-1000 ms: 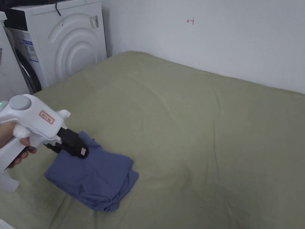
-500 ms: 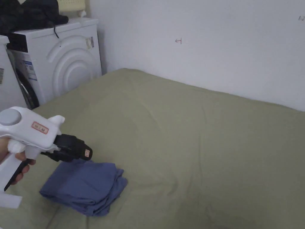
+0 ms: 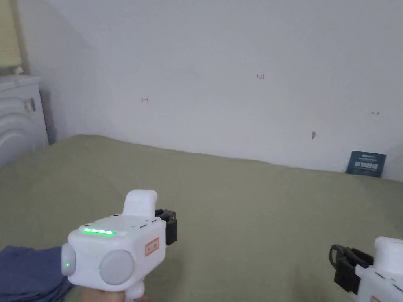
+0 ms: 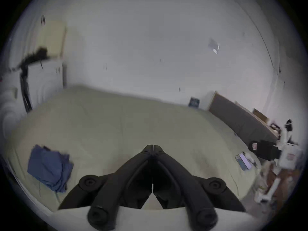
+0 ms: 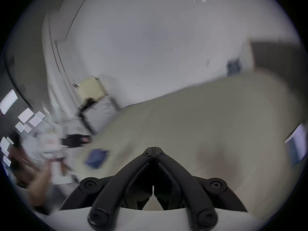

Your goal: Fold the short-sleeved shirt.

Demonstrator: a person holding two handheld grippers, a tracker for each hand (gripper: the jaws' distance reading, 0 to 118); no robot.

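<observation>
The blue short-sleeved shirt (image 3: 25, 271) lies folded in a small bundle on the olive-green bed sheet (image 3: 244, 204), at the lower left of the head view. In the left gripper view the shirt (image 4: 48, 166) sits left of the jaws, well apart from them. My left gripper (image 3: 171, 227) hovers over the bed to the right of the shirt, jaws shut and holding nothing (image 4: 153, 148). My right gripper (image 3: 339, 262) is at the lower right, also shut and holding nothing (image 5: 153, 149). The blurred shirt (image 5: 96, 157) shows left of its jaws.
A white washing machine (image 3: 15, 114) stands at the bed's left end. A white wall runs behind the bed, with a small dark card (image 3: 366, 163) leaning on it at the right. A dark panel (image 4: 241, 123) borders the bed's far right side.
The head camera has swung up and to the right. My left gripper has lifted off the shirt and moved right of it. The right gripper has come into view. The shirt stays folded.
</observation>
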